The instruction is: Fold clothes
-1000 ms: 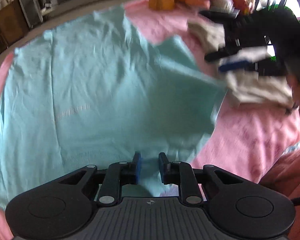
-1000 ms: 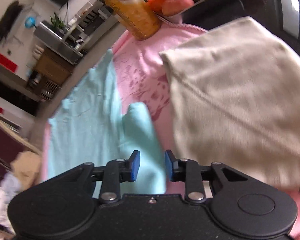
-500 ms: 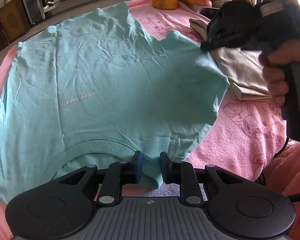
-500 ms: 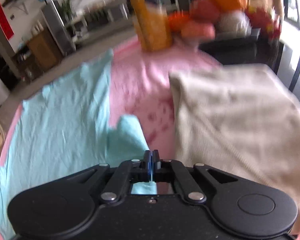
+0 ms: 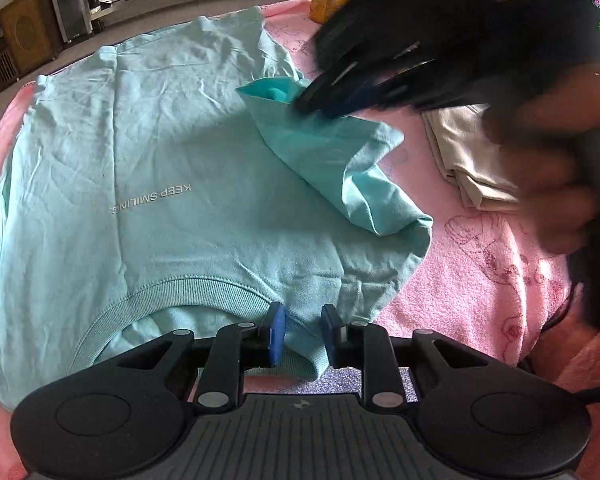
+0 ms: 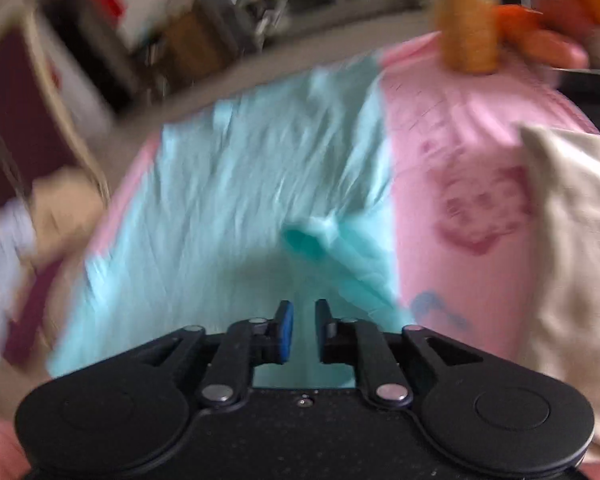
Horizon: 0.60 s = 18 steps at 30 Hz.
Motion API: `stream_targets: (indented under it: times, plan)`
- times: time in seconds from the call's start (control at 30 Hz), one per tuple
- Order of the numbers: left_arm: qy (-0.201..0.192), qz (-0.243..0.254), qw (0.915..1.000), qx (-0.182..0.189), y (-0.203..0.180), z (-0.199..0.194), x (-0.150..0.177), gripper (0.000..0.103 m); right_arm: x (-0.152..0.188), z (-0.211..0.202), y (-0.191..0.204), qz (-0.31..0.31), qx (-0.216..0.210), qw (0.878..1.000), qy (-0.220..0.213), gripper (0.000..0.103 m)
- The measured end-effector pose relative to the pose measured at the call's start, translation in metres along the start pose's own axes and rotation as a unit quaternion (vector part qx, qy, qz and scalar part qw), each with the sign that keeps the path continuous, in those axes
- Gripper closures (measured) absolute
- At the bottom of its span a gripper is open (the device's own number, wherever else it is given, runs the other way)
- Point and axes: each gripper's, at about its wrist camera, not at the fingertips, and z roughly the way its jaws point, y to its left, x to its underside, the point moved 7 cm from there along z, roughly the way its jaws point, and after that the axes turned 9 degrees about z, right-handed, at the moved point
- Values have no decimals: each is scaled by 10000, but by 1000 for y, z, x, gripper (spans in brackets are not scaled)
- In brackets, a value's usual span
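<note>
A teal T-shirt (image 5: pixel 160 140) printed "KEEP SMILING" lies flat on a pink blanket (image 5: pixel 480 280). My left gripper (image 5: pixel 302 316) rests at the collar's right end. Its jaws are opening a little, and the shoulder fabric between them is not pinched. The right sleeve (image 5: pixel 332 160) is turned over onto the chest. My right gripper (image 5: pixel 316 104), blurred and held by a hand (image 5: pixel 548 168), has its tips at the sleeve's cuff. In the right wrist view the gripper (image 6: pixel 302 308) is opening above the T-shirt (image 6: pixel 240 200), and the sleeve (image 6: pixel 332 248) lies just ahead of its fingers.
A folded beige garment (image 5: pixel 468 160) lies on the blanket to the right of the shirt, also in the right wrist view (image 6: pixel 572 240). An orange bottle (image 6: pixel 468 32) and fruit (image 6: pixel 540 40) stand at the far edge. Shelves and cabinets line the room beyond.
The right gripper shut at the sleeve, swung left over the shirt and parted its jaws again. The sleeve went from lying flat outward to folded onto the chest. The left gripper stayed at the collar.
</note>
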Motion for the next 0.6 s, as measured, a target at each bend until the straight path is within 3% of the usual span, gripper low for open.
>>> stream_targets:
  times: [0.1,0.17,0.3,0.37,0.43,0.6]
  plan:
    - [5,-67,10000,16,0,0,-1,78,-22,-47,-35,816,-348,9941,-623,78]
    - [3,-75,10000,9,0,0,-2,77,-24,-59,-56,1107,-262,9910,-704,78]
    - [11,-15,10000,-41,0,0,-1,77,-5,-36,-67,1428,-211,9895,73,78]
    - [11,15,10000,-80,-2,0,-1,76,3,-25,-66,1619,-265,9859,341,68]
    - [17,30,9999,-103,-2,0,-2,76,6,-18,-62,1643,-160,9855,389,55]
    - [21,73,9999,-143,-3,-1,-2,76,8,-4,-56,1654,96,9853,421,56]
